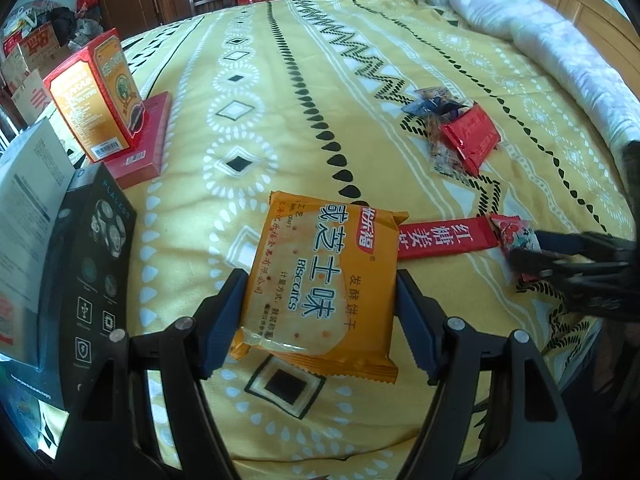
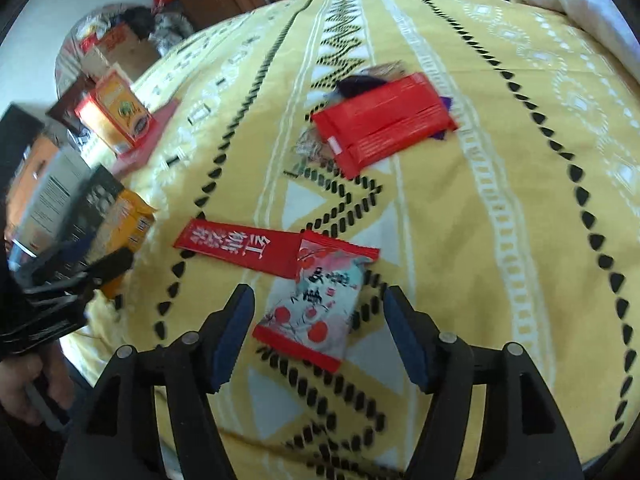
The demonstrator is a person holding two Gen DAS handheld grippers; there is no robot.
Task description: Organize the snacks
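An orange biscuit pack [image 1: 320, 280] lies on the yellow patterned bedspread [image 1: 280, 100], and my left gripper [image 1: 320, 284] is shut on it, one pad against each long side. Just right of it lies a long red sachet [image 1: 444, 238] with white characters. In the right wrist view a white-and-red flowered snack packet [image 2: 316, 304] rests on the bedspread, overlapping the end of the red sachet [image 2: 240, 246]. My right gripper [image 2: 318, 308] stands open around that packet, both pads clear of it. The left gripper [image 2: 80, 276] and the orange pack [image 2: 128, 220] show at that view's left edge.
Farther up the bed a red wrapper [image 2: 380, 124] lies on a small pile of other snack wrappers. At the left edge stand an orange-red box [image 1: 96, 96] on a flat red box [image 1: 148, 140], and a black box [image 1: 96, 248]. A white quilt [image 1: 540, 28] lines the far right.
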